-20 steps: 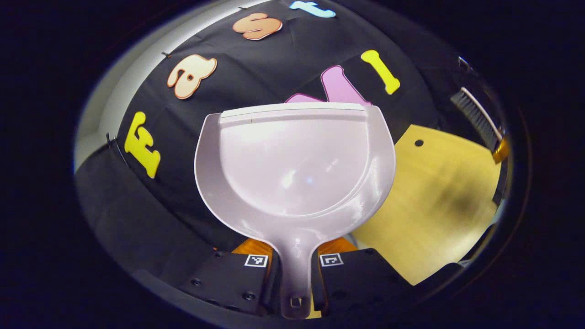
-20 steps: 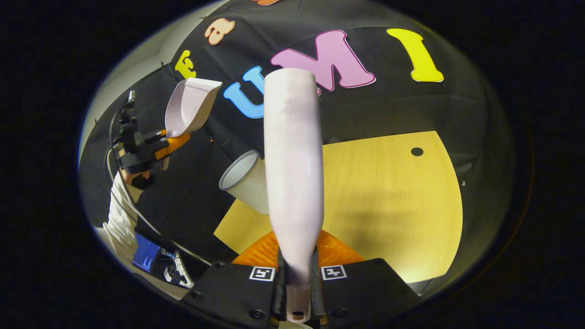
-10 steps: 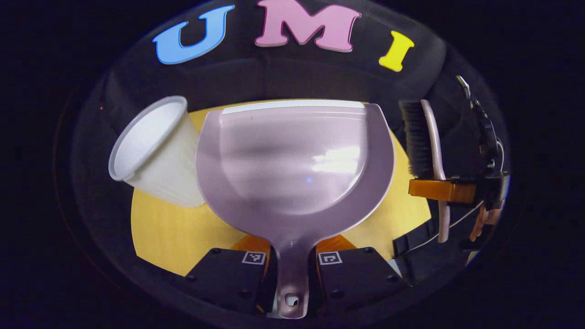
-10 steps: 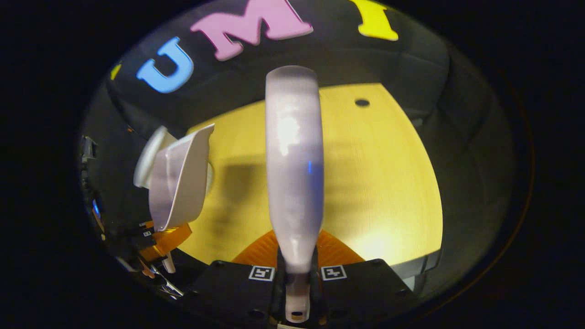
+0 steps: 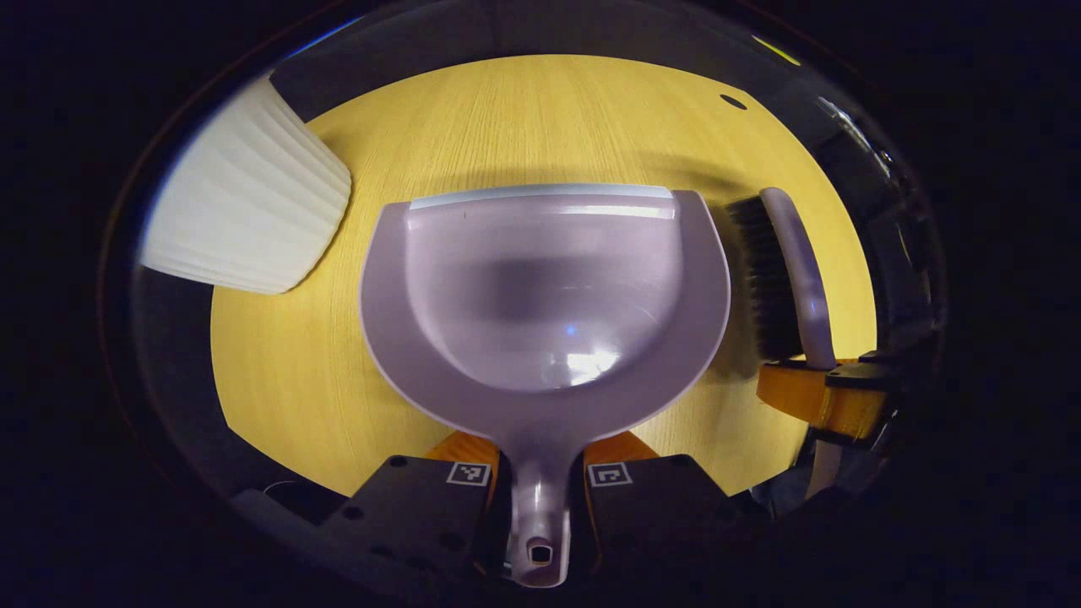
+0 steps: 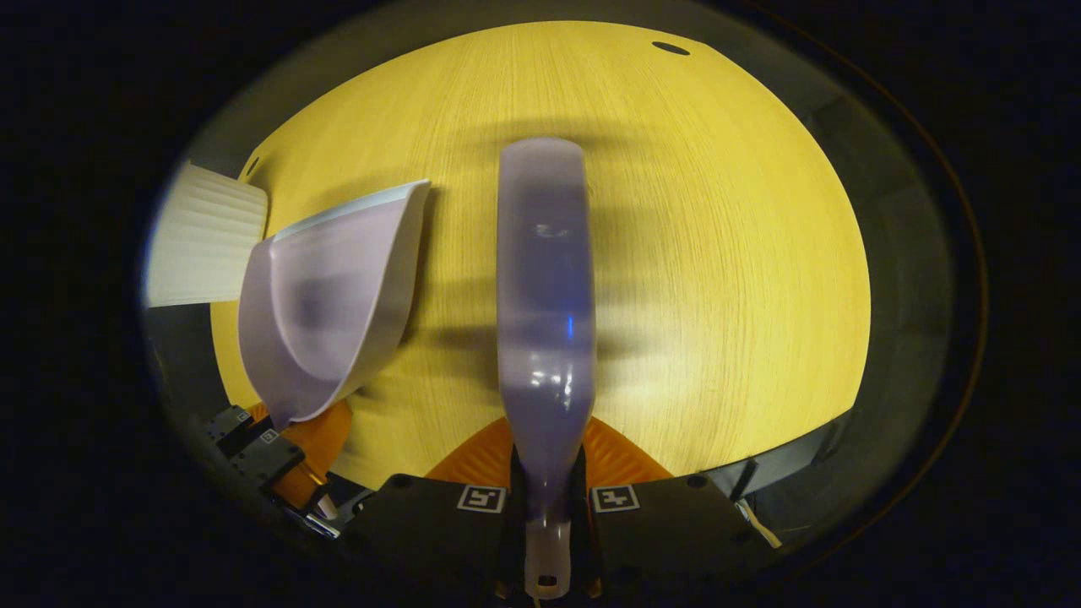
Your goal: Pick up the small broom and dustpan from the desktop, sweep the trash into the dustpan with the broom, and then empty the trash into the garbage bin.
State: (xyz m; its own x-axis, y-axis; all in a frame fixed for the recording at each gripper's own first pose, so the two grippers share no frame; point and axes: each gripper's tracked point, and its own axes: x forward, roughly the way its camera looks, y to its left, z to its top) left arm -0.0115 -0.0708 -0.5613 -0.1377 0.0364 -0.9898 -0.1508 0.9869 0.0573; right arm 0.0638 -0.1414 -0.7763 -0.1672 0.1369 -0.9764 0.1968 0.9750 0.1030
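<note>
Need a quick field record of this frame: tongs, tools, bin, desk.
left tongs: shut on dustpan handle
right tongs: shut on broom handle
dustpan: pan looks empty, over desk
broom: beside dustpan, bristles toward it in the left gripper view
garbage bin: white, ribbed, at desk's left edge
desk: wood, no trash seen

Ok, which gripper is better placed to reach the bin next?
Left, probably. The left gripper holds the dustpan, with the bin close beside it; from the right gripper, holding the broom, the bin lies beyond the dustpan.
</note>
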